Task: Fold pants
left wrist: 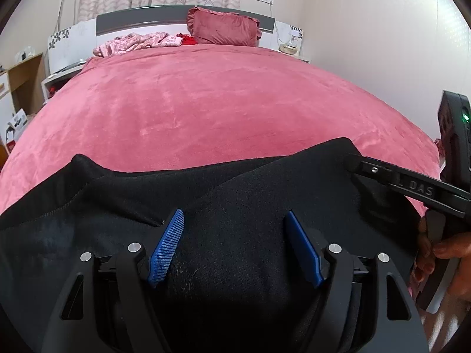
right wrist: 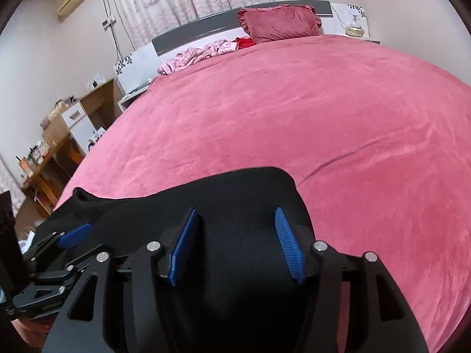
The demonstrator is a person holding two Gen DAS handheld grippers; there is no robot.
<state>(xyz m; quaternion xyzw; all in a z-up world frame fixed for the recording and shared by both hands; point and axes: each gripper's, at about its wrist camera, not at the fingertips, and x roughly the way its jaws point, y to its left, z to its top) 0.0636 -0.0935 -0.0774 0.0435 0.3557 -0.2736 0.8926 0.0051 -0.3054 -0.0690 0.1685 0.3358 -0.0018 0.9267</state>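
Black pants (left wrist: 235, 182) lie in a folded heap on the near end of a pink bed cover (left wrist: 220, 103). My left gripper (left wrist: 234, 213) hovers over their middle, blue pads (left wrist: 166, 247) wide apart, cloth beneath and between them but not pinched. My right gripper (left wrist: 353, 161) reaches in from the right at the pants' far right corner, held by a hand (left wrist: 450, 250). In the right wrist view the right gripper (right wrist: 235, 213) stands open over the pants (right wrist: 235, 188), dark cloth bulging between its pads (right wrist: 290, 244). The left gripper (right wrist: 73, 232) shows at lower left.
The bed cover (right wrist: 309, 117) stretches far beyond the pants. At the headboard lie a dark pink pillow (left wrist: 223, 26), a crumpled pink garment (left wrist: 138, 42) and something red. A wooden desk (right wrist: 53, 158) with clutter stands left of the bed, a nightstand (left wrist: 291, 48) at its far right.
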